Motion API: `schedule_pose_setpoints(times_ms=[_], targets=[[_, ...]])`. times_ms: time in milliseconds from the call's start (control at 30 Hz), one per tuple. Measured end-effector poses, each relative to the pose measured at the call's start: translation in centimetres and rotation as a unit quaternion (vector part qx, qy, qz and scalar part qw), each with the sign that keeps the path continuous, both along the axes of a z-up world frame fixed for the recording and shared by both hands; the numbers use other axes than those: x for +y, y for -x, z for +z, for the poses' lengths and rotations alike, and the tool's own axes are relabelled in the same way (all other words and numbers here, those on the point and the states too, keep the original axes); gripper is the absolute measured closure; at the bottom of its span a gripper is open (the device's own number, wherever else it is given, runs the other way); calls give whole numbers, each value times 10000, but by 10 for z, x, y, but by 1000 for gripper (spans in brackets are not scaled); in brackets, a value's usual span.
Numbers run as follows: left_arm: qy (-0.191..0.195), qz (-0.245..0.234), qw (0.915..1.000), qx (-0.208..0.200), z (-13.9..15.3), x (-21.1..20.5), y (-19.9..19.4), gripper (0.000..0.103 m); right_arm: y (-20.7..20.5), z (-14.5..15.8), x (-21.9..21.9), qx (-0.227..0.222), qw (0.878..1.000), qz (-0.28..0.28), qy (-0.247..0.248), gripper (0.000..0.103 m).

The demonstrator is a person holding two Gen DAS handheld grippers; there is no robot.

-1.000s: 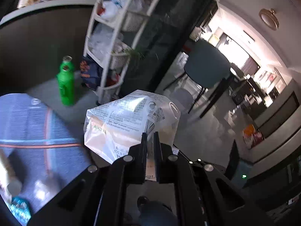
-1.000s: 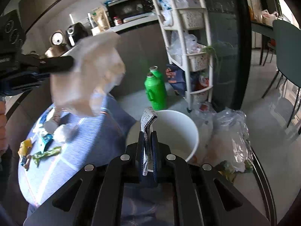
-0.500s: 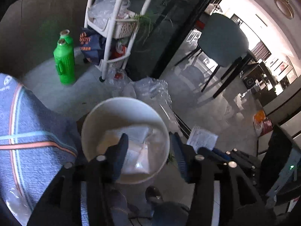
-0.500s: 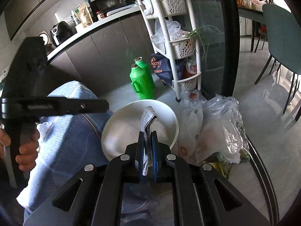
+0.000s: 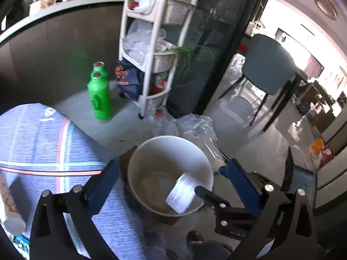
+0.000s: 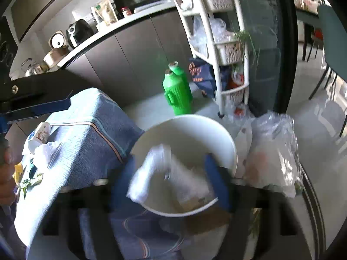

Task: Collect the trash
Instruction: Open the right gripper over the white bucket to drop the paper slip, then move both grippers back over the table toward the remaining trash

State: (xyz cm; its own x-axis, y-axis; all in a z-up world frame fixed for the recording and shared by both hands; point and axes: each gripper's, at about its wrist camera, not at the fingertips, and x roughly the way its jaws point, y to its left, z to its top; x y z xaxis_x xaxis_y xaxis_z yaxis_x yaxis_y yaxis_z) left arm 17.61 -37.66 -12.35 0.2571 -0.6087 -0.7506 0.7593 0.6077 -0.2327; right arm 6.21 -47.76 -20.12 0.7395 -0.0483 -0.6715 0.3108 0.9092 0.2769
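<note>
A white round bin (image 5: 169, 175) stands on the floor beside a table with a blue cloth (image 5: 32, 147). My left gripper (image 5: 167, 173) is open and empty above the bin. My right gripper (image 6: 171, 179) is open over the bin (image 6: 216, 130), and a white printed wrapper (image 6: 156, 169) is falling from between its jaws into it. In the left wrist view the right gripper's tip (image 5: 201, 191) shows at the bin's rim with the wrapper (image 5: 181, 192) just off it. Clear plastic trash lies at the bottom of the bin.
A paper cup (image 6: 39, 134), a plastic scrap and small wrappers (image 6: 28, 179) lie on the blue cloth. Two green bottles (image 5: 98, 95), a white shelf cart (image 5: 151, 43) and clear plastic bags (image 6: 271, 151) stand on the floor near the bin. A teal chair (image 5: 269, 69) is farther off.
My left gripper let the clear plastic bag go into the bin and opened wide. My right gripper, shut on the printed wrapper before, has now opened over the bin and the wrapper is dropping.
</note>
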Motion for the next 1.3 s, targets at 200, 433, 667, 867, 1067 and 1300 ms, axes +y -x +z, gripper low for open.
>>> schedule_pose_setpoints(times_ms=[200,433,667,867,1067,1300], targets=[[77,425,9991,8,14,21,-3,4,14,15,7,-47,9998,156,153,12],[194,878,9957,-243,51,62,20,4,35,50,32,-132,9988,389,278,9],[407,1538,9854,-601,87,139,59,4,55,101,73,-544,9954,671,427,9],[246,2301,9692,-842,93,224,93,4,62,126,123,-695,9890,1203,506,9],[58,2977,9503,-907,86,304,119,4,55,132,180,-653,9798,1805,565,9],[118,3613,9306,-569,67,388,121,4,38,126,244,-286,9670,2377,871,9]])
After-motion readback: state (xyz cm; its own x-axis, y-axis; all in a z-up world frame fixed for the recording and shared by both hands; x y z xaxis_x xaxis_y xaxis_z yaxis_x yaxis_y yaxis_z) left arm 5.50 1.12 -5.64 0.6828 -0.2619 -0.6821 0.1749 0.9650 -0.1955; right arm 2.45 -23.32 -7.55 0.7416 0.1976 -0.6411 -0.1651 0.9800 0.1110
